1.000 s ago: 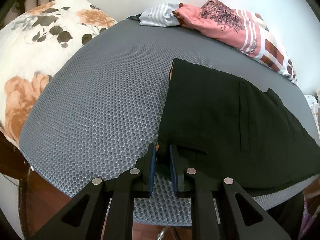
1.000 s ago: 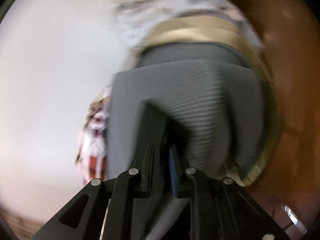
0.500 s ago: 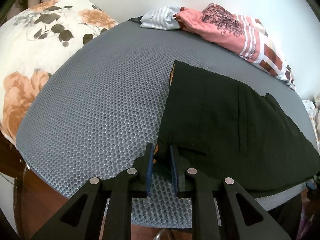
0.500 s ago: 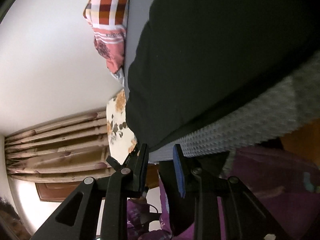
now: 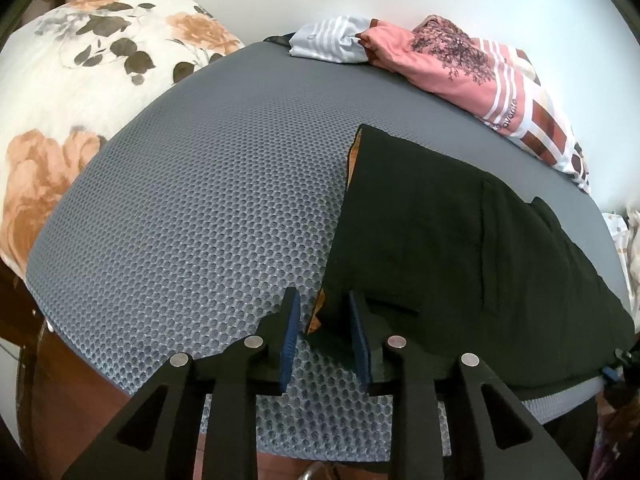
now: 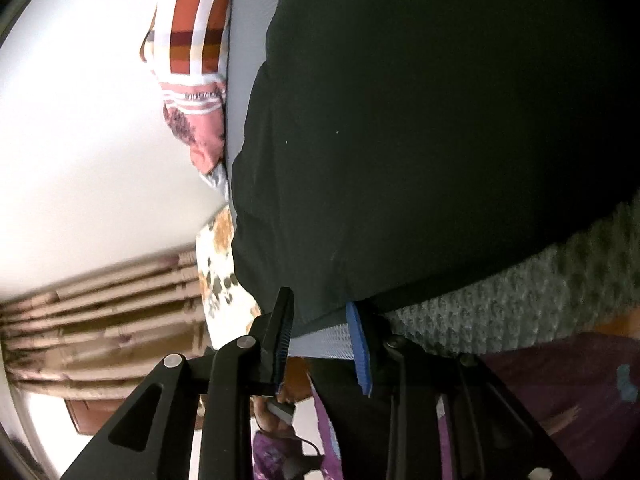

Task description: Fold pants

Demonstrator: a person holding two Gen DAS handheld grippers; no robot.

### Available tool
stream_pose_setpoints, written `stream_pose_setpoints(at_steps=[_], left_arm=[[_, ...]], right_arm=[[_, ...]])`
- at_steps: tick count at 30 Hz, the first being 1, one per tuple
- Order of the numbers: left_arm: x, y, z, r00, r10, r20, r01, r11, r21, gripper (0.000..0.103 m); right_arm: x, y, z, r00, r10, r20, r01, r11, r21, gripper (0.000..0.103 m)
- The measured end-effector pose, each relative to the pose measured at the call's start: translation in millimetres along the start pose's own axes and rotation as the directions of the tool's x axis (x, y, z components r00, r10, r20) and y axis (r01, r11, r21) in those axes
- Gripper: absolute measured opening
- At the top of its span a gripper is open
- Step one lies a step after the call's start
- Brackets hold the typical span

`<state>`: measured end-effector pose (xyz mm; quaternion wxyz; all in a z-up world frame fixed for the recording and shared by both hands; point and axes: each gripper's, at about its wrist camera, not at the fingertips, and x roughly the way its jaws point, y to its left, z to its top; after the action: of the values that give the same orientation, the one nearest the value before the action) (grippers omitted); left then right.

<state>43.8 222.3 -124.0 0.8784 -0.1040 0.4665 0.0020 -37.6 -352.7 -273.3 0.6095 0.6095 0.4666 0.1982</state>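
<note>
On the grey mat, both grippers' fingers have just been opening, narrowly parted around the black pants' edge.

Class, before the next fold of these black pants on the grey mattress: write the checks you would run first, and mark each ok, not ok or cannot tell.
1. Left gripper released: ok. Its jaws have just been opening; the pants corner sits between the pads, unpinched.
2. Right gripper gripping cloth: not ok. Its jaws stand apart at the pants' near edge.
3. Pants flat on the grey mattress: ok, few wrinkles.
4. Mattress bare left of the pants: ok.
5. Pink patterned cloth apart from the pants: ok.
6. Pants' far right end on the mattress: cannot tell.
</note>
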Motion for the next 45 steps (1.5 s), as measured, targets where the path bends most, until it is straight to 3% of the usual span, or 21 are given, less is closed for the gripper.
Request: stream_pose_setpoints(at_steps=[4,11,13,15,16,19,22,23,25,26,27,29,30,31,32,33,34,39,42,44,45], left_arm=[[0,0,0,1.000,0.009,0.003,-0.009,1.000,0.007,0.032],[1,6,0,1.000,0.007,0.000,-0.007,1.000,-0.008,0.043],[1,8,0,1.000,0.014,0.001,-0.014,1.000,-0.007,0.046],[1,9,0,1.000,0.015,0.003,-0.015,1.000,-0.009,0.046],[1,9,-1,1.000,0.016,0.006,-0.016,1.000,-0.010,0.048],[1,10,-1,1.000,0.022,0.011,-0.022,1.000,-0.009,0.051],[1,12,-1,0.999,0.037,0.015,-0.036,0.999,-0.015,0.057],[1,12,-1,0.999,0.039,0.016,-0.039,0.999,-0.017,0.058],[1,13,-2,0.999,0.037,0.023,-0.037,0.999,-0.030,0.058],[1,14,-3,0.999,0.039,0.028,-0.038,0.999,-0.038,0.060],[1,14,-4,0.999,0.043,0.034,-0.041,0.998,-0.047,0.060],[1,15,-6,0.998,0.042,0.040,-0.039,0.997,-0.060,0.060],[1,15,-6,0.998,0.042,0.041,-0.040,0.997,-0.063,0.060],[1,15,-6,0.998,0.045,0.042,-0.042,0.997,-0.060,0.060],[0,14,-6,0.998,0.049,0.044,-0.047,0.998,-0.052,0.060],[0,13,-6,0.998,0.052,0.046,-0.050,0.998,-0.047,0.060],[0,13,-6,0.997,0.054,0.049,-0.052,0.998,-0.044,0.060],[0,18,-10,0.998,0.030,0.063,-0.025,0.997,-0.073,0.060],[0,21,-12,0.997,0.018,0.069,-0.012,0.996,-0.087,0.062],[0,22,-14,0.997,0.018,0.077,-0.011,0.996,-0.089,0.064],[0,22,-14,0.997,0.018,0.080,-0.010,0.996,-0.092,0.064]], right_arm=[[5,3,0,0.997,-0.073,0.016,0.073,0.997,-0.029,0.006],[1,23,-6,0.998,-0.061,0.021,0.063,0.992,-0.113,0.004],[2,23,-9,0.995,-0.100,0.005,0.099,0.985,-0.139,0.004],[10,9,-6,0.991,-0.135,-0.023,0.132,0.986,-0.104,0.004],[11,4,-3,0.993,-0.115,-0.041,0.111,0.990,-0.083,0.002],[9,17,4,0.983,-0.154,-0.098,0.144,0.984,-0.102,0.013],[15,50,-8,0.932,-0.277,-0.236,0.208,0.937,-0.279,0.044],[15,67,-16,0.915,-0.326,-0.237,0.224,0.901,-0.372,0.044],[15,123,-31,0.910,-0.390,-0.141,0.219,0.741,-0.634,0.044],[17,162,-39,0.923,-0.383,-0.027,0.219,0.582,-0.783,0.044],[21,186,-43,0.926,-0.370,0.075,0.249,0.450,-0.858,0.044],[46,222,-45,0.903,-0.341,0.263,0.328,0.149,-0.933,0.044],[66,231,-40,0.880,-0.353,0.318,0.356,0.046,-0.933,0.044],[91,238,-26,0.861,-0.381,0.336,0.362,-0.004,-0.932,0.044],[113,243,-11,0.865,-0.407,0.294,0.325,0.009,-0.946,0.044],[136,246,4,0.874,-0.432,0.222,0.271,0.054,-0.961,0.043],[162,248,23,0.867,-0.466,0.178,0.247,0.091,-0.965,0.038],[230,249,77,0.837,-0.539,0.094,0.206,0.152,-0.967,0.038],[257,245,88,0.826,-0.564,0.029,0.166,0.194,-0.967,0.036],[267,240,84,0.816,-0.577,-0.033,0.115,0.218,-0.969,0.015],[271,238,80,0.808,-0.588,-0.032,0.105,0.197,-0.975,0.014]])
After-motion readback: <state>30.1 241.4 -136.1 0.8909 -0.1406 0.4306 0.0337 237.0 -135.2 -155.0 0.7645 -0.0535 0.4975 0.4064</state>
